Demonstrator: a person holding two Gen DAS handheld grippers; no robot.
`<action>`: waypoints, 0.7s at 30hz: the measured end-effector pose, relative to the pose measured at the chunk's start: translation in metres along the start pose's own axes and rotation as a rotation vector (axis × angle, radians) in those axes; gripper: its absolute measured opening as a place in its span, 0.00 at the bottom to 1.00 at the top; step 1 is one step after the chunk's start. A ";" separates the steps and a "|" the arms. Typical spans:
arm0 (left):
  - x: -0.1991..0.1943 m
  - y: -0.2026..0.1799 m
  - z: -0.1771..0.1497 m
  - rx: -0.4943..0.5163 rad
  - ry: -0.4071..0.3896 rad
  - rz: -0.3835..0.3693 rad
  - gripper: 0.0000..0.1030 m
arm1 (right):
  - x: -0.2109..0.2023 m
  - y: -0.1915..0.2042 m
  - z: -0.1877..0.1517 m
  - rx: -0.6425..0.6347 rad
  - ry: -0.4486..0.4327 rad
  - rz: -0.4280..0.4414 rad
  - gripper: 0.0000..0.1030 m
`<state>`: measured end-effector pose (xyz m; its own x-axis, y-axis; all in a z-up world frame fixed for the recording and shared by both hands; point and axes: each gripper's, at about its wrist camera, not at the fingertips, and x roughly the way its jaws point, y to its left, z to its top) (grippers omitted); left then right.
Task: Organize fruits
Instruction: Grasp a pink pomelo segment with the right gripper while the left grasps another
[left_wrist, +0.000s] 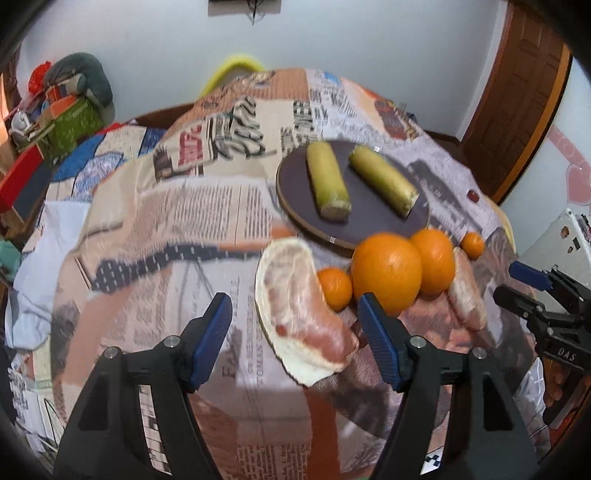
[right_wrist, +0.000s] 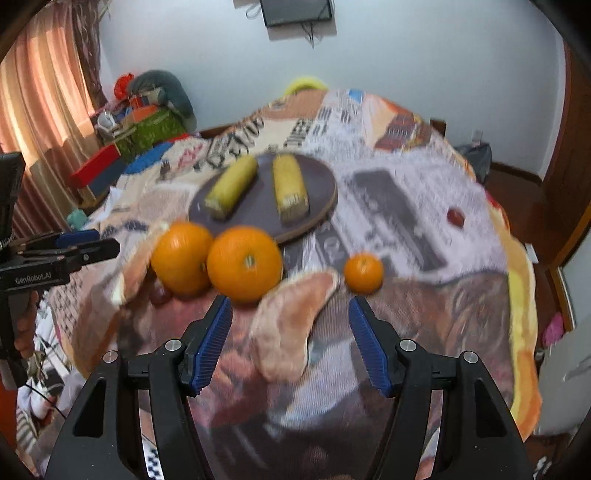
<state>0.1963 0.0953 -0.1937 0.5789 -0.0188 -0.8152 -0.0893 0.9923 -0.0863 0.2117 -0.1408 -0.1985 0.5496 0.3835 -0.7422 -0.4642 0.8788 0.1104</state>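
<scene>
A dark round plate (left_wrist: 295, 181) (right_wrist: 317, 181) holds two yellow-green sugarcane pieces (left_wrist: 327, 181) (left_wrist: 384, 181). In front of it lie two big oranges (left_wrist: 386, 271) (left_wrist: 434, 258) (right_wrist: 243, 264) (right_wrist: 181, 256), two small tangerines (left_wrist: 334, 288) (left_wrist: 472, 244) (right_wrist: 363, 273) and two pomelo segments (left_wrist: 301, 314) (left_wrist: 467, 295) (right_wrist: 288, 325). My left gripper (left_wrist: 295, 317) is open, its jaws on either side of the near pomelo segment. My right gripper (right_wrist: 290, 325) is open over the other segment. Each gripper shows in the other's view (left_wrist: 532, 291) (right_wrist: 81, 245).
The table wears a newspaper-print cloth (left_wrist: 184, 221). A small red fruit (right_wrist: 456, 217) (left_wrist: 472, 195) lies at the right. Boxes and bags (left_wrist: 62, 110) are piled on the left behind the table. A wooden door (left_wrist: 517, 110) is at the right.
</scene>
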 end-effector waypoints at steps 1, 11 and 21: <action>0.004 0.001 -0.003 -0.010 0.009 0.001 0.68 | 0.004 -0.001 -0.004 0.003 0.013 0.000 0.60; 0.028 0.006 -0.010 -0.059 0.043 -0.018 0.68 | 0.030 -0.001 -0.014 0.024 0.079 0.014 0.60; 0.022 0.037 -0.013 -0.097 0.054 0.019 0.68 | 0.029 -0.007 -0.017 0.004 0.067 0.010 0.57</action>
<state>0.1955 0.1302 -0.2222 0.5320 -0.0089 -0.8467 -0.1796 0.9760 -0.1232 0.2191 -0.1408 -0.2316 0.4972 0.3725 -0.7836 -0.4662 0.8764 0.1209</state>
